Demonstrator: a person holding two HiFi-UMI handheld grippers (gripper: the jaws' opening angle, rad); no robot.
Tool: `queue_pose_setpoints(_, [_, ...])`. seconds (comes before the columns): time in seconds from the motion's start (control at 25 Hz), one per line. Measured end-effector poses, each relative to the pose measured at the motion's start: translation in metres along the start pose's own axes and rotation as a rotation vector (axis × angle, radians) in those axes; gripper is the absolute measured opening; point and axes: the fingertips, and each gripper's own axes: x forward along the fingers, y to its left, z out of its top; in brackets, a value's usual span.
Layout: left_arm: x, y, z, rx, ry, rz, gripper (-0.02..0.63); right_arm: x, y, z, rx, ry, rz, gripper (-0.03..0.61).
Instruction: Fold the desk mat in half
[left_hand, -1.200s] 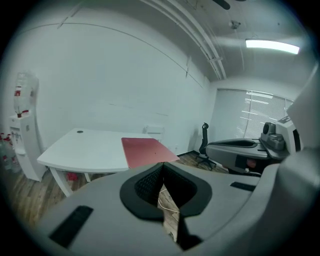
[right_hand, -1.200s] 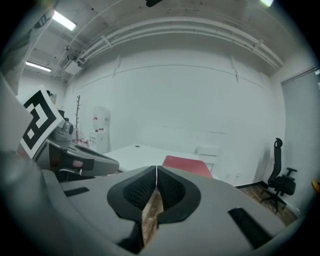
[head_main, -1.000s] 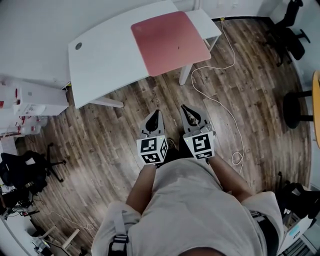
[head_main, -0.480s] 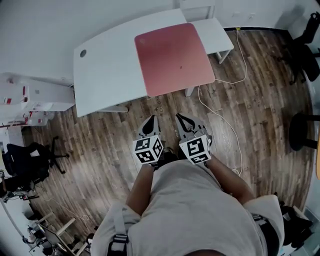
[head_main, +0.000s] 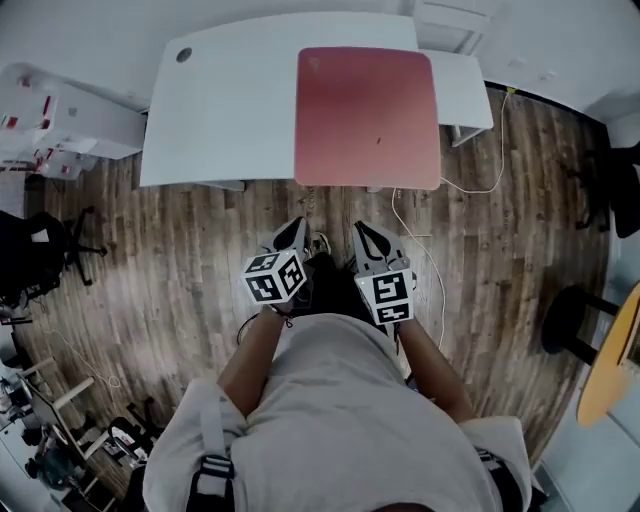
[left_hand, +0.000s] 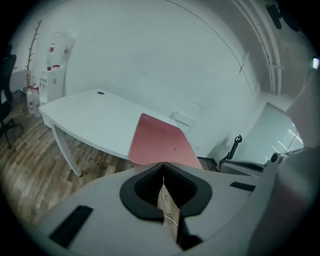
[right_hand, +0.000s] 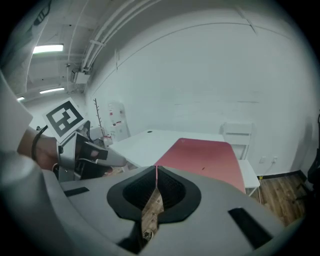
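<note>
A pink desk mat (head_main: 367, 117) lies flat and unfolded on the right part of a white desk (head_main: 230, 100), its near edge at the desk's front edge. It also shows ahead of the jaws as the mat (left_hand: 159, 146) in the left gripper view and the mat (right_hand: 202, 155) in the right gripper view. My left gripper (head_main: 295, 229) and right gripper (head_main: 362, 230) hang side by side over the wooden floor, short of the desk. Both are shut with nothing between the jaws.
A white cable (head_main: 425, 250) trails across the wood floor (head_main: 180, 250) from the desk's right end. A white side table (head_main: 468, 85) stands behind the mat. Black office chairs (head_main: 40, 260) stand at the left, a round stool (head_main: 565, 320) at the right.
The view has swung so the desk and mat now lie square ahead and closer. Both grippers stay shut, held together in front of the person's body.
</note>
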Motion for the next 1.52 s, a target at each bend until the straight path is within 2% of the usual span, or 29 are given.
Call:
queue_pose_setpoints(0.12, [0.016,0.01,0.003,0.007,0.021,-0.021,0.012,0.007,-0.002,0.005,-0.012,0.037,-0.016,0.041])
queue_pose_setpoints(0.4, [0.065,0.043,0.018,-0.058,0.037,-0.072,0.012,0.029,-0.006,0.015,-0.081,0.136,-0.073,0.041])
queue_pose_setpoints(0.64, [0.095,0.08,0.002,-0.095,0.105,-0.091,0.012,0.057,-0.003,0.011,-0.051,0.169,-0.137,0.041])
queue_pose_setpoints(0.88, [0.117,0.092,-0.007,-0.121,0.13,-0.087,0.012,0.095,0.002,0.005,-0.036,0.181,-0.101,0.041])
queue_pose_setpoints(1.08, [0.13,0.101,-0.013,-0.213,0.145,-0.08,0.014,0.115,0.001,-0.004,-0.01,0.194,-0.095,0.041])
queue_pose_setpoints(1.2, [0.135,0.105,-0.014,-0.23,0.158,-0.086,0.015,0.122,0.001,-0.005,-0.005,0.201,-0.098,0.041])
queue_pose_setpoints(1.28, [0.139,0.109,-0.016,-0.258,0.168,-0.093,0.028,0.123,0.003,-0.008,-0.006,0.212,-0.097,0.041])
queue_pose_setpoints(1.4, [0.145,0.113,-0.016,-0.342,0.171,-0.119,0.118,0.124,0.004,-0.011,-0.008,0.225,-0.097,0.041])
queue_pose_setpoints(1.52, [0.153,0.118,-0.015,-0.407,0.162,-0.135,0.133,0.124,0.002,-0.013,-0.003,0.235,-0.104,0.041])
